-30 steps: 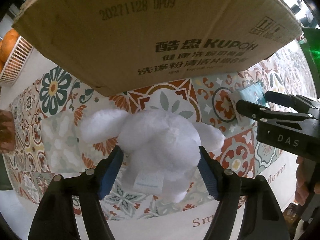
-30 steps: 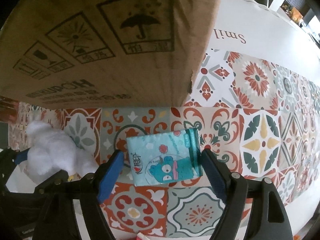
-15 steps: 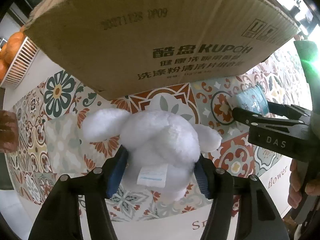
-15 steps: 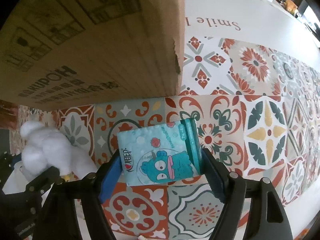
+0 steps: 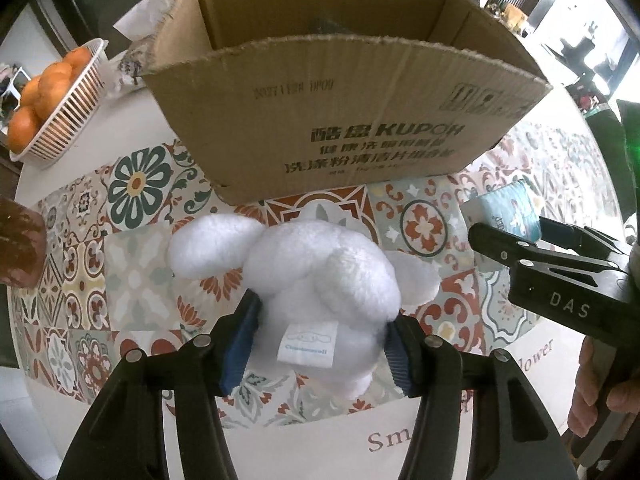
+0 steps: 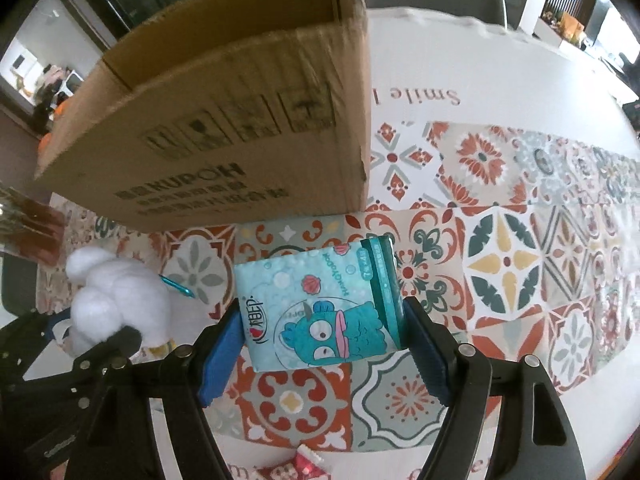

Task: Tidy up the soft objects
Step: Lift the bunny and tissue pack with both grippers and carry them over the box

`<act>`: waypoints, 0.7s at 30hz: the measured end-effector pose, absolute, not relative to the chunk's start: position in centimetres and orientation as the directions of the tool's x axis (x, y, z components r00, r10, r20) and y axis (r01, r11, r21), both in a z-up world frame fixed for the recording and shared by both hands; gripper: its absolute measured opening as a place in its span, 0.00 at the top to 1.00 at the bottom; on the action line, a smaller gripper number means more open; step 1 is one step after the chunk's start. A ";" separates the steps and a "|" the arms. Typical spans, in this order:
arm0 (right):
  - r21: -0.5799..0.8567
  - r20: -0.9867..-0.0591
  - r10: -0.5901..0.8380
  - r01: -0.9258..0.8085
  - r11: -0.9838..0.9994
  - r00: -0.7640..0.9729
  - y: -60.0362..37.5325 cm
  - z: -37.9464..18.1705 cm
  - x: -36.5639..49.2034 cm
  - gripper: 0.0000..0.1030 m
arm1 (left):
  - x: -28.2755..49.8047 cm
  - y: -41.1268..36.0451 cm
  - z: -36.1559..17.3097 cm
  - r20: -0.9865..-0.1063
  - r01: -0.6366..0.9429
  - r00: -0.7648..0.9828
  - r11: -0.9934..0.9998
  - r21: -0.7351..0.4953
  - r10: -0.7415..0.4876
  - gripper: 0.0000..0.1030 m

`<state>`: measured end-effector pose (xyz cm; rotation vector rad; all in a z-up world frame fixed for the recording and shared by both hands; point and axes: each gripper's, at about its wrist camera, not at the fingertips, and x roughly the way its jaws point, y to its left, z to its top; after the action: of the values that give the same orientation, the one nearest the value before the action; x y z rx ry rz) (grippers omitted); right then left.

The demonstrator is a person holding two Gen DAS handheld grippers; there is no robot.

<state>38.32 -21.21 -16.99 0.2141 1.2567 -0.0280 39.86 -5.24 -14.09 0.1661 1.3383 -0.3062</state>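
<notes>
A white plush toy (image 5: 320, 280) with a sewn label hangs just above the patterned tablecloth (image 5: 136, 280), in front of an open cardboard box (image 5: 340, 120). My left gripper (image 5: 320, 348) has its blue pads pressed into the plush's body, and its jaws are still closing. A teal tissue pack (image 6: 320, 304) with a cartoon print sits between the blue pads of my right gripper (image 6: 324, 352), gripped by its short sides and raised off the cloth. The box (image 6: 240, 140) stands behind it, and the plush (image 6: 116, 300) shows at the left. The pack (image 5: 508, 208) also shows from the left wrist.
A white basket of oranges (image 5: 52, 100) stands at the back left. A brown object (image 5: 20, 240) sits at the left edge. A red packet (image 6: 304, 464) lies near the front edge, and a small teal clip (image 6: 176, 286) beside the plush. A hand (image 5: 592, 392) holds the right gripper.
Both grippers have risen with their loads, so the box's open top has come into view. The left jaws have squeezed further into the plush.
</notes>
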 end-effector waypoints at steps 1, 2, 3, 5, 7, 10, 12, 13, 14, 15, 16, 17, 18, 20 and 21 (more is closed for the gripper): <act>0.144 -0.943 0.093 0.139 0.980 0.318 -21.4 -16.6 37.8 0.25 | 39.5 -5.1 -13.7 -0.970 0.310 0.207 0.949 -0.059 -0.128 0.45; 0.146 -0.940 0.093 0.140 0.979 0.328 -21.4 -16.2 37.4 0.25 | 39.4 -5.0 -13.6 -0.969 0.309 0.211 0.949 -0.061 -0.131 0.45; 0.149 -0.938 0.095 0.139 0.979 0.335 -21.4 -15.8 37.2 0.25 | 39.3 -4.9 -13.4 -0.967 0.307 0.216 0.950 -0.062 -0.133 0.45; 0.160 -0.931 0.103 0.139 0.977 0.349 -22.0 -14.3 36.9 0.25 | 38.8 -4.6 -12.7 -0.963 0.301 0.232 0.952 -0.063 -0.138 0.45; 0.168 -0.924 0.106 0.139 0.976 0.368 -21.8 -13.4 37.1 0.25 | 38.6 -5.0 -12.2 -0.958 0.296 0.252 0.953 -0.060 -0.138 0.45; 0.172 -0.913 0.106 0.137 0.976 0.394 -21.4 -12.0 37.0 0.25 | 38.2 -4.8 -11.0 -0.945 0.285 0.289 0.956 -0.065 -0.150 0.45; 0.173 -0.904 0.102 0.136 0.976 0.416 -21.1 -11.1 36.8 0.25 | 37.9 -4.8 -10.2 -0.938 0.283 0.312 0.957 -0.059 -0.150 0.45; 0.171 -0.898 0.100 0.133 0.976 0.428 -21.0 -10.6 36.6 0.25 | 37.7 -4.9 -9.9 -0.932 0.283 0.331 0.958 -0.051 -0.147 0.45; 0.171 -0.894 0.098 0.130 0.977 0.438 -21.0 -10.1 36.4 0.25 | 37.5 -4.9 -9.5 -0.928 0.283 0.342 0.958 -0.049 -0.148 0.45; 0.173 -0.890 0.099 0.127 0.977 0.446 -21.0 -9.6 36.2 0.25 | 37.5 -4.9 -9.3 -0.924 0.283 0.350 0.958 -0.049 -0.151 0.45; 0.175 -0.886 0.101 0.124 0.977 0.453 -21.0 -9.3 36.0 0.25 | 37.3 -4.7 -8.9 -0.920 0.282 0.358 0.958 -0.053 -0.156 0.45; 0.178 -0.881 0.103 0.121 0.976 0.462 -20.9 -8.8 35.8 0.25 | 37.2 -4.6 -8.5 -0.916 0.279 0.367 0.959 -0.060 -0.164 0.45; 0.178 -0.875 0.102 0.119 0.977 0.474 -20.8 -8.3 35.6 0.25 | 37.1 -4.5 -8.2 -0.912 0.277 0.373 0.959 -0.065 -0.170 0.45; 0.174 -0.866 0.098 0.111 0.978 0.490 -20.7 -7.5 35.3 0.25 | 36.8 -4.3 -7.5 -0.903 0.269 0.390 0.960 -0.072 -0.178 0.45; 0.177 -0.860 0.101 0.107 0.978 0.500 -20.6 -7.2 35.2 0.25 | 36.7 -4.2 -7.2 -0.899 0.265 0.400 0.961 -0.075 -0.180 0.45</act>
<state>35.21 -20.64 -7.20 0.2181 1.0500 -0.0040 36.66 -4.24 -7.20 0.0839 1.1253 -0.2820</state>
